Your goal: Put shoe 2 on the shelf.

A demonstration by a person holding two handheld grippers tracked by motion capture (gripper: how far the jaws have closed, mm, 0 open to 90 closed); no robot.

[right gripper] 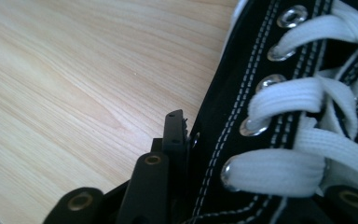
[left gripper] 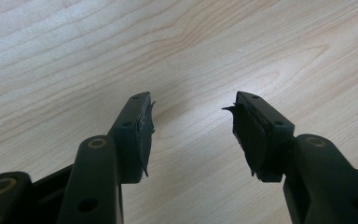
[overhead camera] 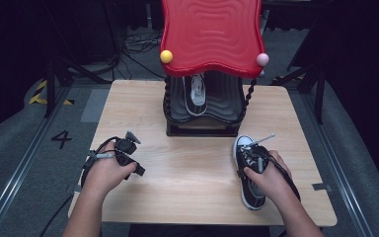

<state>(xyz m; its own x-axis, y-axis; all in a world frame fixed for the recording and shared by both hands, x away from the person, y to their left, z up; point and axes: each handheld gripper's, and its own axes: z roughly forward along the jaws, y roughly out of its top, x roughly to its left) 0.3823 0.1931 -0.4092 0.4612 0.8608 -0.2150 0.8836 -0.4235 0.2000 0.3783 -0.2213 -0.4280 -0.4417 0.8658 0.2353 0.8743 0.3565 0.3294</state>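
Looked like a lab or recording studio: black curtains (overhead camera: 24, 44), loose cables on the floor (overhead camera: 138, 42), floor rails (overhead camera: 19, 163), hazard tape (overhead camera: 42, 94), a lone wooden surface (overhead camera: 187, 187).

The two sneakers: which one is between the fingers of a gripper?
The black sneaker on the table, at the right gripper. The other sneaker rests on the rack's lower shelf.

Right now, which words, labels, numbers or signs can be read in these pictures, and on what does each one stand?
"4": a black number on the grey floor, left of the table.
Black shoe: no brand or label is readable.
Red shelf top: no text.
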